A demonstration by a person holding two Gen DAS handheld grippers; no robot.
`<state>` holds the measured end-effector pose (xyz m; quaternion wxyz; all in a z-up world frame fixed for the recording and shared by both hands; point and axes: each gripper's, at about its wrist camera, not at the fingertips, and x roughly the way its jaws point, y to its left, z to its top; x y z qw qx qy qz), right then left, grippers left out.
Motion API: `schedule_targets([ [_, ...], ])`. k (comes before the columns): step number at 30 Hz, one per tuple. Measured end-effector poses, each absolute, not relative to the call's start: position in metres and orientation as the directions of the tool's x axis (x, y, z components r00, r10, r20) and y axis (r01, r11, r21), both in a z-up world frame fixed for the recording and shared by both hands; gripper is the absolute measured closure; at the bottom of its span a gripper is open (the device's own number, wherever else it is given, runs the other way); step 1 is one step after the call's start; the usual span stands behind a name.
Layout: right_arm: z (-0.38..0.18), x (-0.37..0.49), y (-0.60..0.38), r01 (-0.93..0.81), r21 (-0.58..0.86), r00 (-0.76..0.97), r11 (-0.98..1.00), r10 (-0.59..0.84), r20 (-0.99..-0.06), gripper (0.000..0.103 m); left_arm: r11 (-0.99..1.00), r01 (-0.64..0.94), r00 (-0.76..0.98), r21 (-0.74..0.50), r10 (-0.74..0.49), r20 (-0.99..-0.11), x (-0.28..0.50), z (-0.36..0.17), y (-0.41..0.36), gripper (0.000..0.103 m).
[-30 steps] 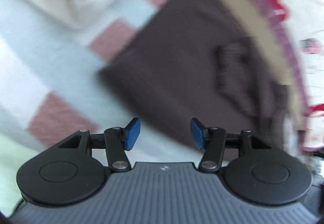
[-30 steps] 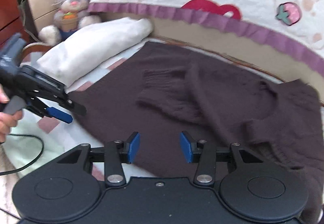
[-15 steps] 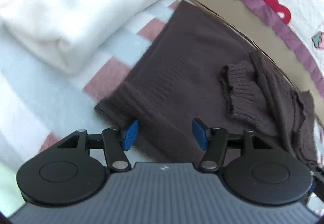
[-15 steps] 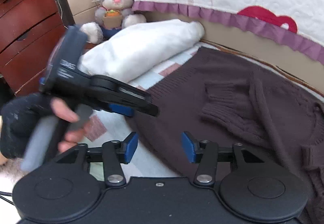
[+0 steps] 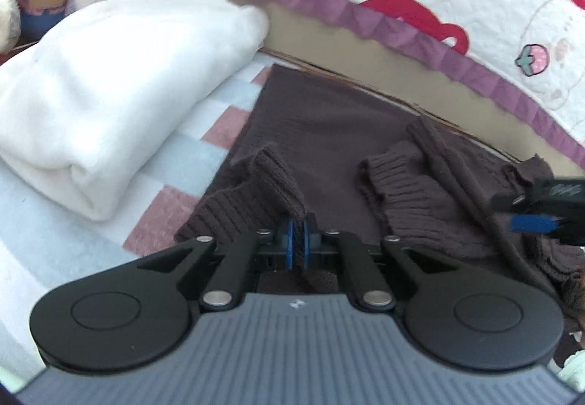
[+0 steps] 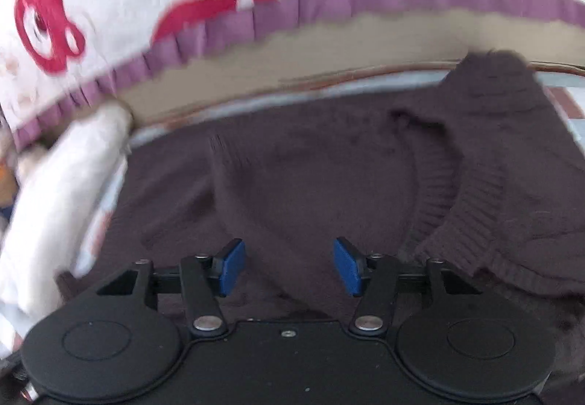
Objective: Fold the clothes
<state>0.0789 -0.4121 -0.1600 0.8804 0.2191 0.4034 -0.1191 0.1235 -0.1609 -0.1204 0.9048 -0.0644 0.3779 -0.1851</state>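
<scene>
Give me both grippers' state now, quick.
Left gripper: closed on the brown sweater's ribbed hem.
Right gripper: open, empty, over the sweater.

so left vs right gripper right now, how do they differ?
The left gripper is shut on the brown sweater's ribbed hem, lifting a corner; the right gripper is open and holds nothing. The left sits at the sweater's edge by the white folded blanket; the right hovers over its middle. Both have blue pads.

Dark brown knit sweater (image 5: pixel 329 134) lies spread flat, sleeve folded over body; near ribbed hem corner lifted.
</scene>
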Motion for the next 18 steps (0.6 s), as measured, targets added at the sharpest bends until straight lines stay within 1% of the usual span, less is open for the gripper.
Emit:
schedule_targets([
  [1,-0.163,0.08,-0.406,0.33,0.239,0.64,0.913,-0.03,-0.768,0.066,0.917,0.294,0.644,-0.27,-0.398,-0.653,0.125,-0.12,-0.161,0.098],
  [4,-0.173,0.082,-0.386,0.147,0.083,0.62,0.986,-0.026,-0.784,0.066,0.896,0.347,0.633,-0.276,-0.441,-0.636,0.125,-0.116,-0.167,0.099],
  [7,-0.182,0.084,-0.368,-0.037,-0.065,0.606,0.997,-0.029,-0.795,0.063,0.866,0.428,0.628,-0.26,-0.492,-0.603,0.122,-0.103,-0.178,0.099],
  [9,-0.178,0.076,-0.368,-0.08,-0.07,0.626,0.994,-0.005,-0.779,0.063,0.831,0.474,0.619,-0.292,-0.55,-0.561,0.12,-0.09,-0.184,0.099],
  [11,-0.163,0.06,-0.379,-0.069,0.001,0.667,0.998,0.046,-0.743,0.064,0.794,0.504,0.6,-0.34,-0.604,-0.524,0.122,-0.077,-0.193,0.099],
  [13,-0.142,0.032,-0.395,-0.005,0.087,0.734,0.996,0.063,-0.677,0.057,0.77,0.545,0.584,-0.333,-0.633,-0.508,0.123,-0.066,-0.214,0.099],
  [14,-0.131,0.015,-0.405,0.047,0.12,0.763,0.992,0.042,-0.645,0.048,0.758,0.567,0.576,-0.322,-0.645,-0.502,0.123,-0.061,-0.226,0.099],
  [16,-0.117,-0.017,-0.429,0.172,0.145,0.782,0.974,-0.045,-0.621,0.046,0.728,0.617,0.555,-0.298,-0.672,-0.49,0.121,-0.051,-0.252,0.099],
  [18,-0.112,-0.048,-0.456,0.232,0.148,0.78,0.961,-0.093,-0.619,0.046,0.678,0.684,0.516,-0.269,-0.71,-0.479,0.111,-0.042,-0.285,0.1],
])
